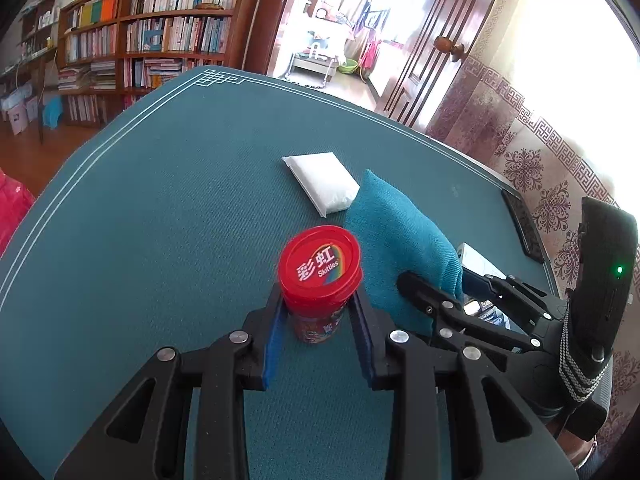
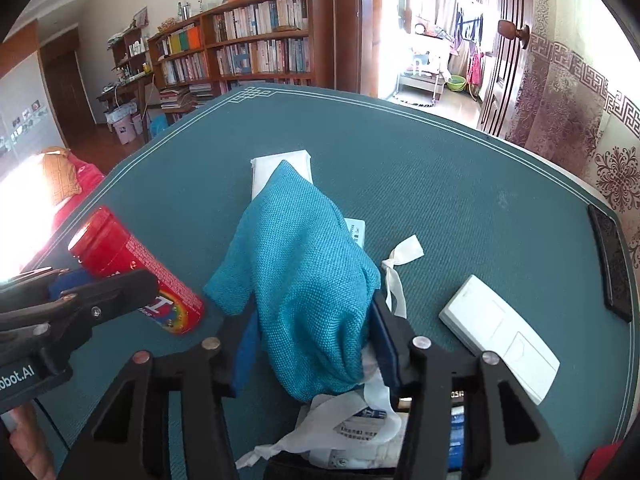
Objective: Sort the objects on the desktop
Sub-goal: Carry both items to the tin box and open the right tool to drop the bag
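Note:
My left gripper (image 1: 318, 300) is shut on a red Skittles jar (image 1: 320, 264), its blue pads pressing the jar just below the lid. The jar stands upright on the green table (image 1: 180, 220). From the right wrist view the same jar (image 2: 132, 264) shows at the left with the left gripper (image 2: 96, 280) around it. My right gripper (image 2: 314, 320) is shut on a teal woven cloth bag (image 2: 304, 248), both pads against its bunched lower part. The bag (image 1: 396, 232) rises just right of the jar. A white packet (image 1: 324, 182) lies behind the bag.
A white switch plate (image 2: 500, 332) lies right of the right gripper, and a black flat object (image 2: 610, 260) sits at the table's right edge. A white ribbon (image 2: 400, 268) and paper packets (image 2: 352, 428) lie under and beside the bag. Bookshelves (image 2: 256, 40) stand beyond the table.

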